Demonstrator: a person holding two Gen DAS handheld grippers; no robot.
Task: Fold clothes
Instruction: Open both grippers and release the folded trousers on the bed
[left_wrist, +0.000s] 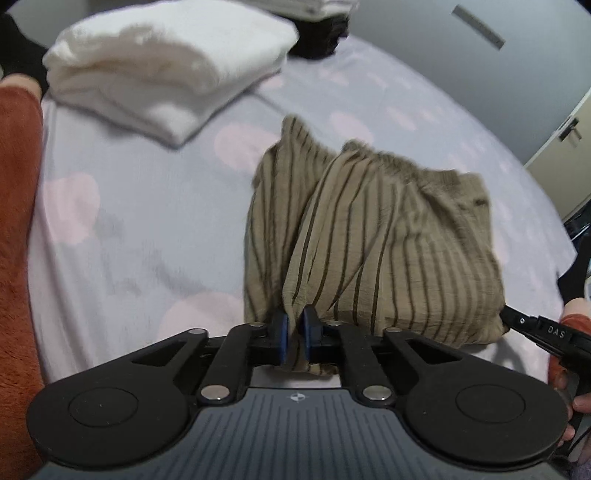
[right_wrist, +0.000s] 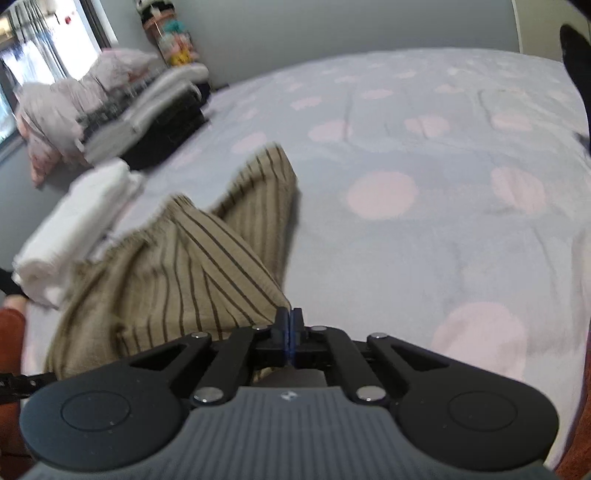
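Between the pads of the left gripper (left_wrist: 293, 325) a bunched edge of the striped tan garment (left_wrist: 373, 236) is pinched, the rest spread ahead on the dotted bedspread (left_wrist: 129, 221). Only the right wrist view shows the right gripper (right_wrist: 290, 320), its jaws pressed together at the garment's near corner; whether cloth is caught cannot be told. Beyond-left lies a folded white garment (left_wrist: 166, 74).

Dim, motion-blurred, edges fisheye-bent

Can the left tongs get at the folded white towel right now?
Probably not yet: the left tongs are pinching the striped garment. The folded white towel lies beyond on the bedspread, with nothing between.
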